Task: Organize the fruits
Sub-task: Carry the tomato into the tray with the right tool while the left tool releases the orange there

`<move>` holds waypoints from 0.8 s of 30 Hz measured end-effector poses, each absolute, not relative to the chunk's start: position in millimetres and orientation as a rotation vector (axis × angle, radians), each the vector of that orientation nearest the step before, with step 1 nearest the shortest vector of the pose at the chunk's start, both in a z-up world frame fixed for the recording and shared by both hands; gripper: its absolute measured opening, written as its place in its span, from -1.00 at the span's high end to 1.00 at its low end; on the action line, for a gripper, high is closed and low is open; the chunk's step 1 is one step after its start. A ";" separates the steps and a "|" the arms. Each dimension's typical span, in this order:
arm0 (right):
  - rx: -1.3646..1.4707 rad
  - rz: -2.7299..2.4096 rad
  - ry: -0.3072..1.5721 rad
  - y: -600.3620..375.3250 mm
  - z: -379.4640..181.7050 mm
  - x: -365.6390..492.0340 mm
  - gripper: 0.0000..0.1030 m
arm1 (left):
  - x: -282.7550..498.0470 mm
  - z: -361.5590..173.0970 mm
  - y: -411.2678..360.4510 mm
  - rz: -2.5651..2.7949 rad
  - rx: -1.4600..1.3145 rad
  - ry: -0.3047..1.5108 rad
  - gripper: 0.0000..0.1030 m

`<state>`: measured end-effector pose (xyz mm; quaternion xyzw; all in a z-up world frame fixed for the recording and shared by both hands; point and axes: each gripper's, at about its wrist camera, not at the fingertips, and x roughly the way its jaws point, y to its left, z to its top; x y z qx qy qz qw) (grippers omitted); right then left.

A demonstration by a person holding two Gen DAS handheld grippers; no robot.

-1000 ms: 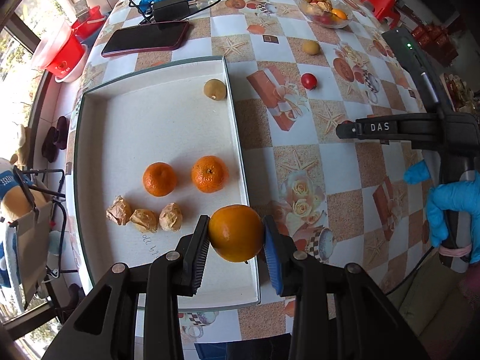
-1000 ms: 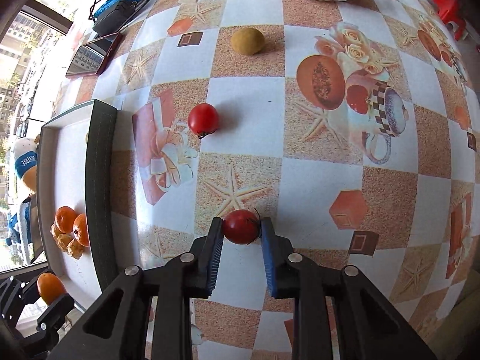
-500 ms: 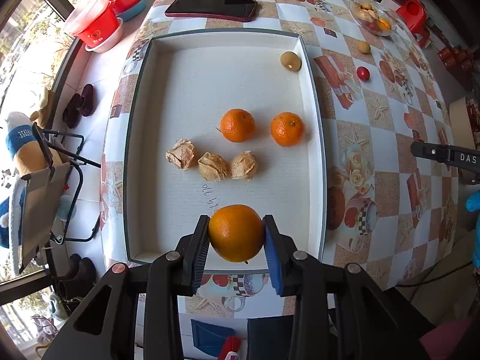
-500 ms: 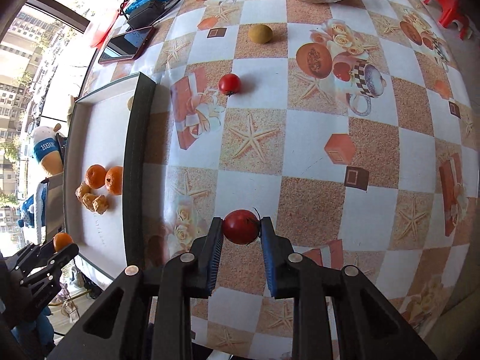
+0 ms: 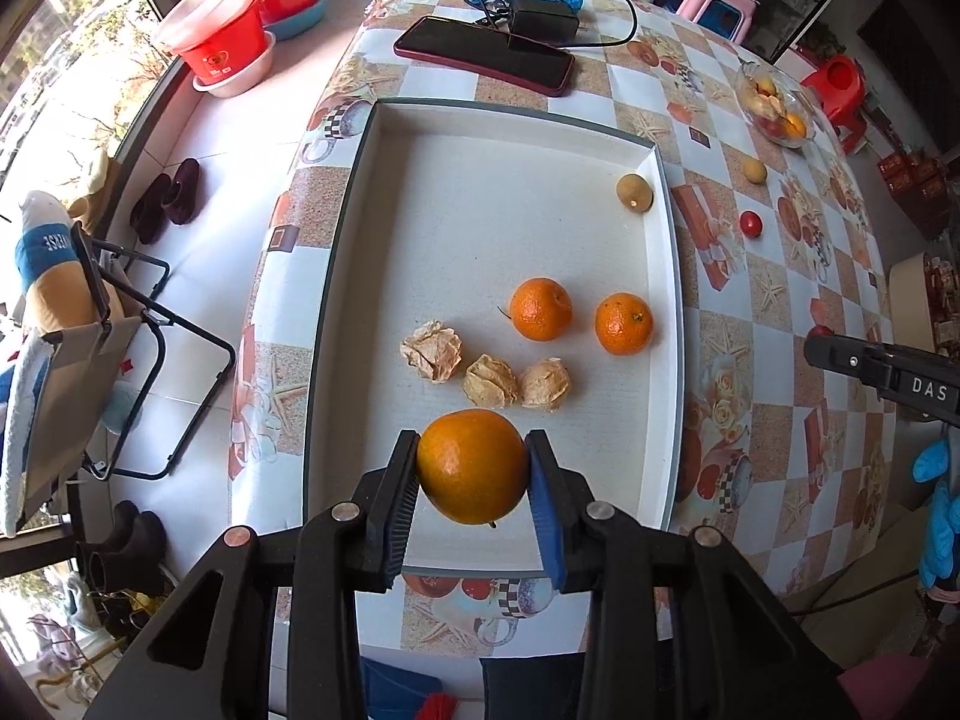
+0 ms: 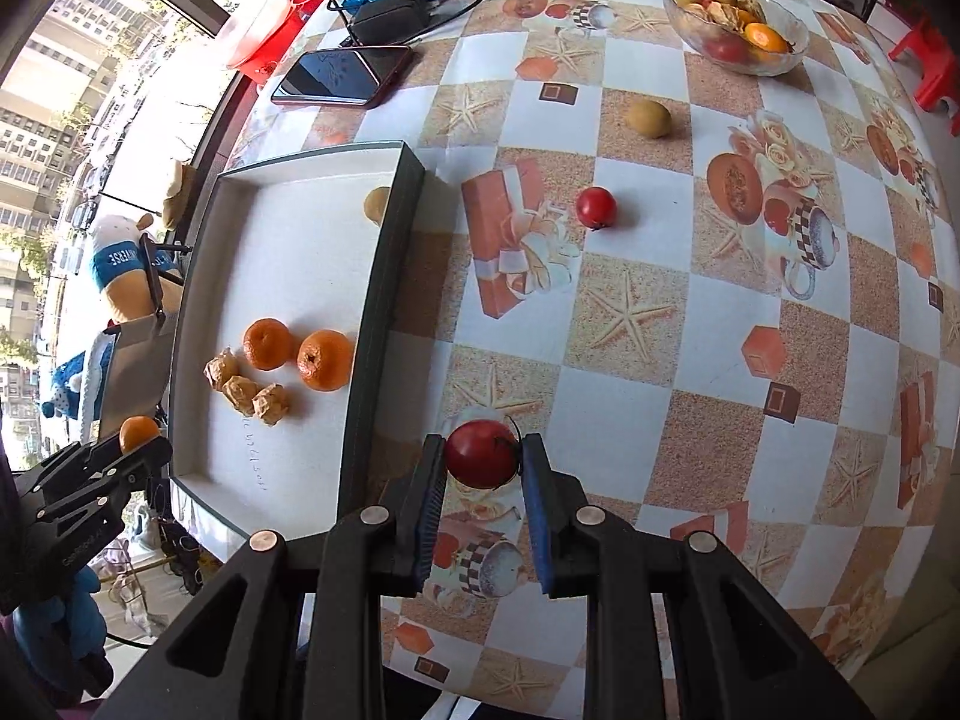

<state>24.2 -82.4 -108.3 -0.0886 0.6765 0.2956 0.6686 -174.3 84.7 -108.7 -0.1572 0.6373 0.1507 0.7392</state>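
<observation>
Clamped in the left claw (image 5: 473, 468) was a large orange (image 5: 471, 465), held above the near end of the white tray (image 5: 667, 360); a red tomato (image 6: 482, 453) was gripped by the right claw (image 6: 482, 468) over the tabletop (image 6: 660, 324) beside the tray. A checked cloth printed with starfish and cups was spread there. "DAS" was read on the right claw's body (image 5: 900, 381). Faint handwriting (image 6: 255, 450) on the tray floor could not be made out.
</observation>
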 end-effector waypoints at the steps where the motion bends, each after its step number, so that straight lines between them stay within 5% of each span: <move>1: -0.205 0.676 1.523 -77.4 -107.3 23.5 0.49 | -173.8 -108.7 86.8 0.331 -0.344 1.397 0.26; 24: -0.308 0.825 1.538 45.7 -113.6 10.8 0.49 | -139.4 -144.4 102.2 0.294 -0.336 1.438 0.26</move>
